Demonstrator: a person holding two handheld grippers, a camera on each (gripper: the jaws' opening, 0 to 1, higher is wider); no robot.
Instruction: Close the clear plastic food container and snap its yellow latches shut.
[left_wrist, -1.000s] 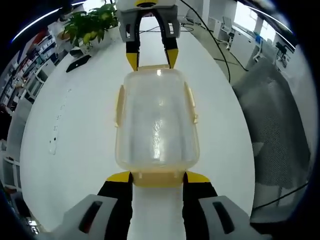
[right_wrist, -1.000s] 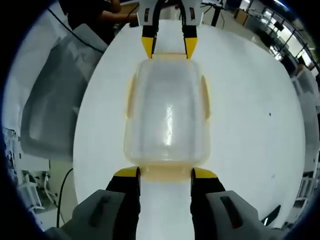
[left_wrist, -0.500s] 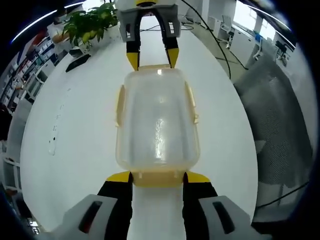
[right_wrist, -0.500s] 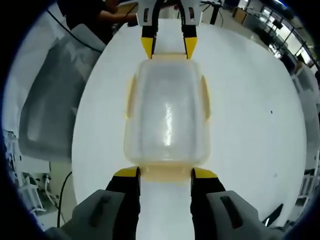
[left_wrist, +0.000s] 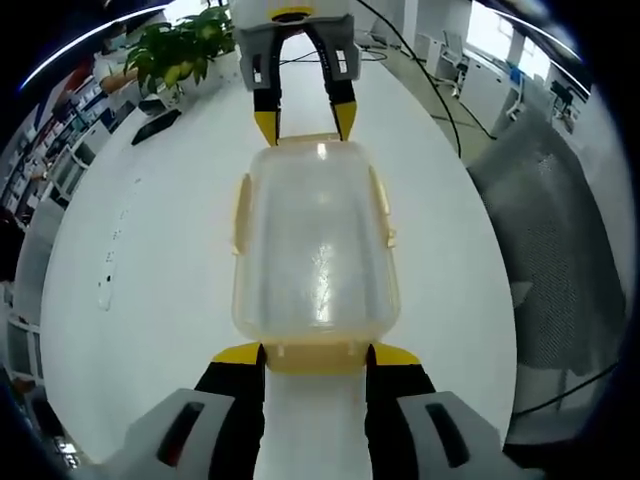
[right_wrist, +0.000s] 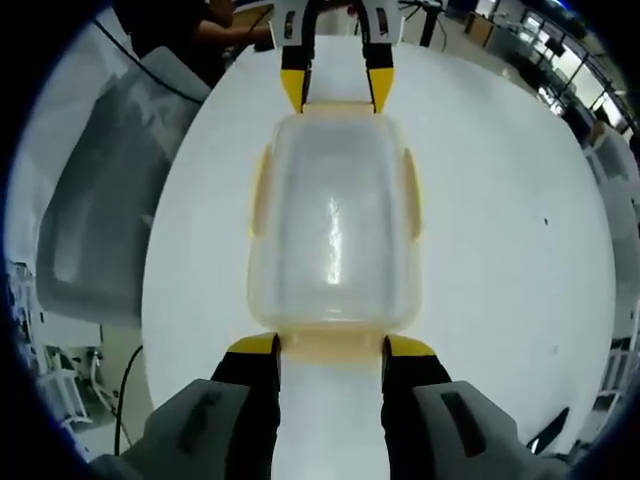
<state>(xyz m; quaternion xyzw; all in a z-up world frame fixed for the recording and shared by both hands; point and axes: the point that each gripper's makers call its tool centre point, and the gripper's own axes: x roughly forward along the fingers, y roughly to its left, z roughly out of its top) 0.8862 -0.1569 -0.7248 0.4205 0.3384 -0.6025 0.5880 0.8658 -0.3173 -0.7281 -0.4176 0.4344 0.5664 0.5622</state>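
Observation:
The clear plastic container (left_wrist: 315, 235) lies lid-on along the white table (left_wrist: 150, 260), with yellow side latches (left_wrist: 240, 210) against its long walls. In the left gripper view, my left gripper (left_wrist: 316, 353) is open, its yellow fingertips (left_wrist: 240, 352) flanking the near end latch (left_wrist: 315, 356). My right gripper (left_wrist: 304, 122) stands open at the far end, astride that end latch. The right gripper view shows the same container (right_wrist: 335, 225) from the other end. There my right gripper (right_wrist: 332, 346) straddles its end latch (right_wrist: 330, 345), and the left gripper (right_wrist: 335, 88) flanks the opposite end.
A potted plant (left_wrist: 180, 50) and a flat black object (left_wrist: 155, 125) sit at the table's far left. A grey chair back (left_wrist: 560, 250) stands off the right edge, with a black cable (left_wrist: 440, 90) nearby. A person in dark clothes (right_wrist: 190, 25) is beyond the table.
Almost nothing. The right gripper view has shifted slightly, so the left gripper sits a little higher in it. The container and both sets of jaws stand as before.

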